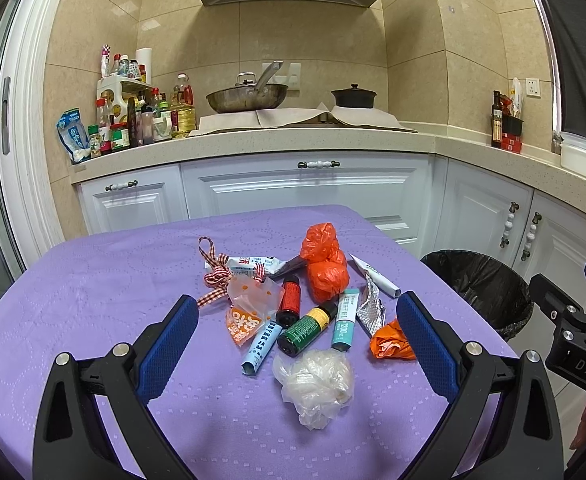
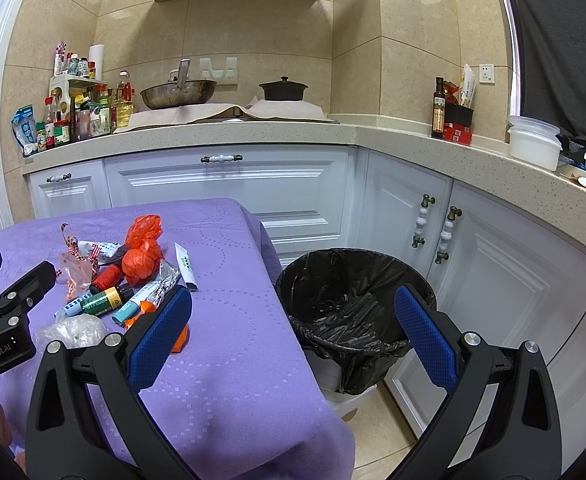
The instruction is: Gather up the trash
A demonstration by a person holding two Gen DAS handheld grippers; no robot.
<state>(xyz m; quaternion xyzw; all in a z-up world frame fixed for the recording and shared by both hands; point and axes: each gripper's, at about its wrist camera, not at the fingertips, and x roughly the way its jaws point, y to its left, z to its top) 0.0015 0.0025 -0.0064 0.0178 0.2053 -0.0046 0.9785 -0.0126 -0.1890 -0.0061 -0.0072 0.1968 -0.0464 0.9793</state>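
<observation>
Trash (image 1: 313,308) lies in a loose heap near the middle of the purple tablecloth (image 1: 93,300) — two small bottles, a few flat packets, crumpled foil, a ribbon, orange plastic bags and a clear plastic wad (image 1: 315,388) nearest the camera. The left gripper (image 1: 297,336) hangs over the near side of the heap with its jaws spread wide and nothing between them; the right gripper (image 2: 293,328) is just as wide and empty, held off the table's right edge above the bin (image 2: 353,300). The step in hand looks like a first pick. The clear wad is probably the easiest start: it sits apart from the rest, so the left jaws can come down on either side of it and pinch the bulk, not a loose fold. The round bottles may roll if nudged. The bin stands on the floor just beside the table, lined with a black bag, and seems to hold nothing but the slack liner — its bottom is not fully visible.
</observation>
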